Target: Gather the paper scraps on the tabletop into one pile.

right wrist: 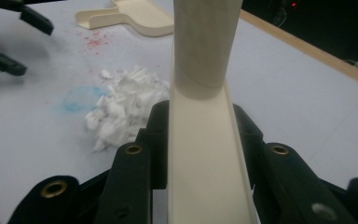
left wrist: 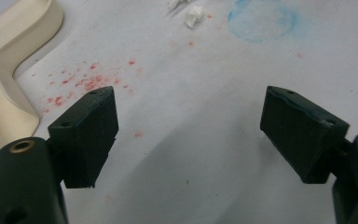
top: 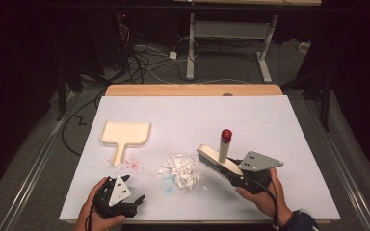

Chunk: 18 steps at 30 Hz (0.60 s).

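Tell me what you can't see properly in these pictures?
- Brush bristles: in the right gripper view, hidden under the brush's own cream back, clamped in the right claw.
- Dustpan: in the left gripper view, cut off by the left edge.
- Paper scraps: in the high view, too small to count.

Bright table, dark surroundings — close views perhaps slightly soft.

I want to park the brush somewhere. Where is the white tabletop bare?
Bare: the far strip behind the cream plastic dustpan, and the right side beyond the cream brush. Crowded: the near middle, around the heap of white paper scraps.
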Each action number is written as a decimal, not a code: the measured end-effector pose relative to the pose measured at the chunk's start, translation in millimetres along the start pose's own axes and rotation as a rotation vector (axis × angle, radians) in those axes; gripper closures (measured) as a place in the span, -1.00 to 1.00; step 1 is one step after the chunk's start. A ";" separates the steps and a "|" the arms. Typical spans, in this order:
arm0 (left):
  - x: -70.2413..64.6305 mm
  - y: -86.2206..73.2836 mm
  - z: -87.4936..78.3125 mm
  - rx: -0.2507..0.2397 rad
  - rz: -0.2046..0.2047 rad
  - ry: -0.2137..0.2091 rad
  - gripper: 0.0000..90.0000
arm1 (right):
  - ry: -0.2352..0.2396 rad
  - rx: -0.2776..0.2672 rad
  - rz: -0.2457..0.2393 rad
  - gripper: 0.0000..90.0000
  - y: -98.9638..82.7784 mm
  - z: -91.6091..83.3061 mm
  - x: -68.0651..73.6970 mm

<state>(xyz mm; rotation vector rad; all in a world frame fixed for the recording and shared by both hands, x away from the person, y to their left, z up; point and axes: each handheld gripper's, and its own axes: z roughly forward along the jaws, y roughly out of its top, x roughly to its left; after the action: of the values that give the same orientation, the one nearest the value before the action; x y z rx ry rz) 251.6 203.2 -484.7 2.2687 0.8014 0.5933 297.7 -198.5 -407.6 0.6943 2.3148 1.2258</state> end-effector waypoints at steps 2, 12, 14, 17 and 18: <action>-0.1 -0.1 0.4 0.004 0.002 -0.001 -0.59 | 0.026 0.015 0.000 0.51 -5.9 -13.2 -2.3; -0.6 1.1 0.3 0.007 0.006 0.004 -0.59 | 0.193 0.131 0.020 0.51 -36.7 -31.3 17.0; -0.5 1.2 1.2 0.005 0.005 0.002 -0.59 | 0.191 0.119 0.029 0.51 -34.4 -25.4 20.0; 0.1 0.7 1.8 0.005 0.001 -0.001 -0.59 | 0.185 0.099 0.022 0.51 -28.0 -10.4 26.1; 0.2 0.6 1.8 0.006 0.001 -0.001 -0.59 | 0.187 0.098 0.016 0.51 -26.3 -4.8 27.1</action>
<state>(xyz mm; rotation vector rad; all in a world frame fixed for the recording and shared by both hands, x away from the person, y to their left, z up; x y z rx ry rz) 253.1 202.2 -485.5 2.2744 0.8025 0.5913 267.6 -197.8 -431.0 0.6571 2.5406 1.2387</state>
